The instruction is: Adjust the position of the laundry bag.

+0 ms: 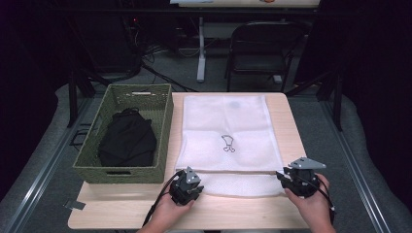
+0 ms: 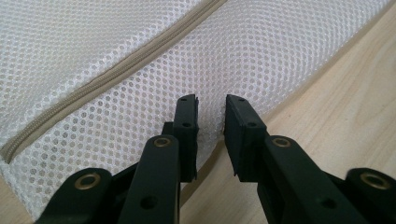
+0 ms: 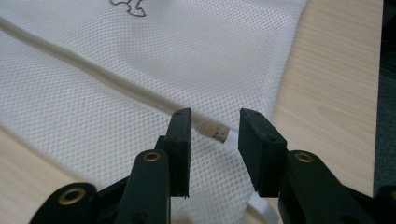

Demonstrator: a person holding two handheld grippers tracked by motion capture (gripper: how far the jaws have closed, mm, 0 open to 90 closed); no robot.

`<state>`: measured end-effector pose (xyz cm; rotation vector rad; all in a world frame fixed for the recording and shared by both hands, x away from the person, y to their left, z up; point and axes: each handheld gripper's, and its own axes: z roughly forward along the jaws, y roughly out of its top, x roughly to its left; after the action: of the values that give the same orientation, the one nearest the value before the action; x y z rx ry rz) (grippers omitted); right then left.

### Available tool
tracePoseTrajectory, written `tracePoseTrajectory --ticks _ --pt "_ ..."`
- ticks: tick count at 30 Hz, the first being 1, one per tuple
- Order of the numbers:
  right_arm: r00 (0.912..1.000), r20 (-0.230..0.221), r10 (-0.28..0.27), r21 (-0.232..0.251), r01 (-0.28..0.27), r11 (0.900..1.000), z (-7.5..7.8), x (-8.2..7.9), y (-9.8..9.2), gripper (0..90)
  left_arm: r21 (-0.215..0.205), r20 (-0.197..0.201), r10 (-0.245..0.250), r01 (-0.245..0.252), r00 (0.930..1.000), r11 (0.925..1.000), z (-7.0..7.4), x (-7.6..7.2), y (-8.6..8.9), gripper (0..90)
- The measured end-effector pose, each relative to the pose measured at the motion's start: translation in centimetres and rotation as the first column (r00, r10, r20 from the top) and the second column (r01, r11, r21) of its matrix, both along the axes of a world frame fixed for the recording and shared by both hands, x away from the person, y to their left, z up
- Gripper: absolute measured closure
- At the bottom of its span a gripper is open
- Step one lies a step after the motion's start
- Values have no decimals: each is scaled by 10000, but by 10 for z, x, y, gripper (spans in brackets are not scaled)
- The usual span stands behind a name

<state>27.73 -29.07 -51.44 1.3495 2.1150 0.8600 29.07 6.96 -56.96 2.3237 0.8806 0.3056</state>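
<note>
Table (image 1: 282,104): basket (image 1: 92,153) (black cloth (image 1: 128,141) inside).

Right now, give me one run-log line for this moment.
left gripper: open, at mesh bag near edge | right gripper: open, around zipper end | basket: black garment inside

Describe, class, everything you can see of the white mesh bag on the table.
The white mesh bag lies flat on the light wooden table, right of the green woven basket. It looks like fine, semi-transparent netting with a small dark outline drawing near its middle. A beige zipper runs across near its front edge, apparently closed. The left gripper straddles a pinch of mesh at one front corner; the right gripper straddles the zipper's end at the other.
</note>
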Motion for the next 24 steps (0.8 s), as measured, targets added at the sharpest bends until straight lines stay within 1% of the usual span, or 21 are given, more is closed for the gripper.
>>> tracePoseTrajectory --ticks 1,4,5,6,7,8,10,11,12,13,14,15,17,19,20,24 --pt "10000 -8 -72 -35 72 10000 0 5 0 653 32 7 3 -3 10000 10000 0 0 0 760" --pt "9994 -225 -266 109 268 9996 -2 21 -2 672 -52 -1 -30 30 10000 10000 -1 1 1 768" --pt "9987 -353 -381 100 385 9992 -5 32 -4 680 -63 4 -25 25 10000 10000 -1 1 1 777" --pt "9978 -425 -501 151 508 9986 -6 37 -5 683 -39 19 -13 13 10000 10000 -1 1 1 779" --pt "9978 -425 -501 151 508 9986 -6 37 -5 683 -39 24 -29 29 10000 10000 -1 1 2 779" --pt "9973 -453 -581 194 590 9981 -7 42 -7 686 -70 5 -10 10 10000 10000 -1 1 2 783" --pt "9942 -656 -856 322 878 9956 -10 52 -11 694 -51 28 -19 19 10000 10000 -1 1 2 787" --pt "9914 -782 -1053 383 1086 9934 -13 61 -15 709 -72 21 -11 11 10000 10000 -2 0 2 791" --pt "9914 -782 -1053 383 1086 9934 -13 61 -15 709 -76 31 -21 21 10000 10000 -2 0 2 791" --pt "9879 -935 -1239 297 1272 9914 -18 70 -17 713 -107 31 -45 46 10000 9999 -2 0 2 793" --pt "9879 -935 -1239 297 1272 9914 -18 70 -17 713 -116 33 -51 51 10000 9999 -2 0 2 793" --pt "9829 -1154 -1435 200 1467 9890 -23 75 -19 714 -94 28 -57 57 10000 9999 -2 0 3 795" --pt "9812 -1220 -1494 185 1527 9881 -24 78 -19 713 -142 -5 -55 55 10000 9999 -2 1 3 795" --pt "9776 -1372 -1598 284 1652 9859 -28 85 -22 712 -214 -47 -60 59 10000 9998 -3 1 3 796" --pt "9776 -1372 -1598 284 1652 9859 -28 85 -22 712 -156 -14 -73 73 10000 9999 -2 2 4 796" --pt "9737 -1458 -1748 493 1836 9818 -31 96 -24 680 -226 -44 -44 43 10000 9997 -3 1 3 799"
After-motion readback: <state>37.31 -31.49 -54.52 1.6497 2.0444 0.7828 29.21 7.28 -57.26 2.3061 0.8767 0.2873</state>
